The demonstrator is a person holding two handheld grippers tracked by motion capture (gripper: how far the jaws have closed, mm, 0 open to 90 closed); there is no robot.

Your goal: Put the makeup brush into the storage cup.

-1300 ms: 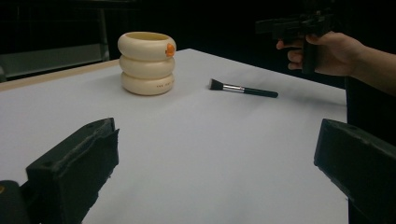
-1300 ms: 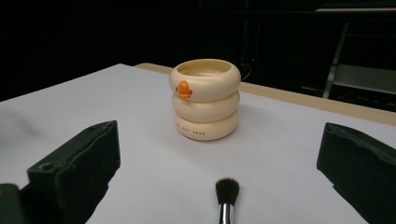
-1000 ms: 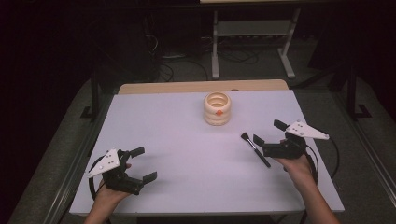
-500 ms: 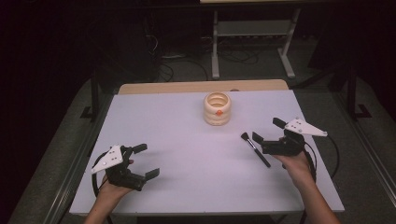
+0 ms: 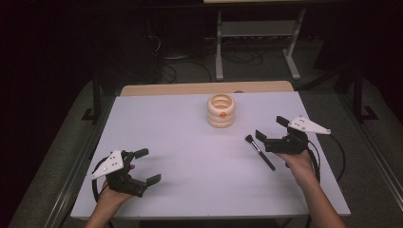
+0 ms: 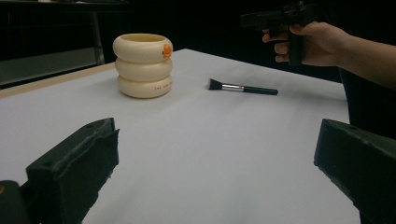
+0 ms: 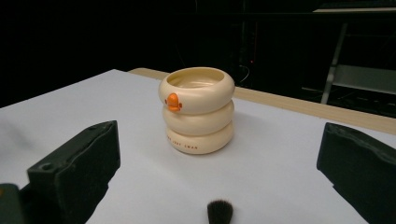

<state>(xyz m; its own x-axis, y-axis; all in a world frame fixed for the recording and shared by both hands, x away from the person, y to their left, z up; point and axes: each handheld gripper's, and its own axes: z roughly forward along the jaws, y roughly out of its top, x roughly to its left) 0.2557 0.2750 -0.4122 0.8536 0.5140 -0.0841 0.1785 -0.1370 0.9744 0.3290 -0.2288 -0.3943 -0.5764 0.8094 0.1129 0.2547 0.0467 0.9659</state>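
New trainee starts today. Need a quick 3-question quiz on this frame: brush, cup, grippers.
1. True or false: the right gripper is shut on the makeup brush.
2. Which way does the brush's bristle end point in the high view: A) toward the ringed cup, B) toward the left gripper, C) off the table's right edge?
3. What colour is the small knob on the cup's top ring?

Key
1. False: its jaws stand open above the brush, which lies flat on the table.
2. A
3. Orange
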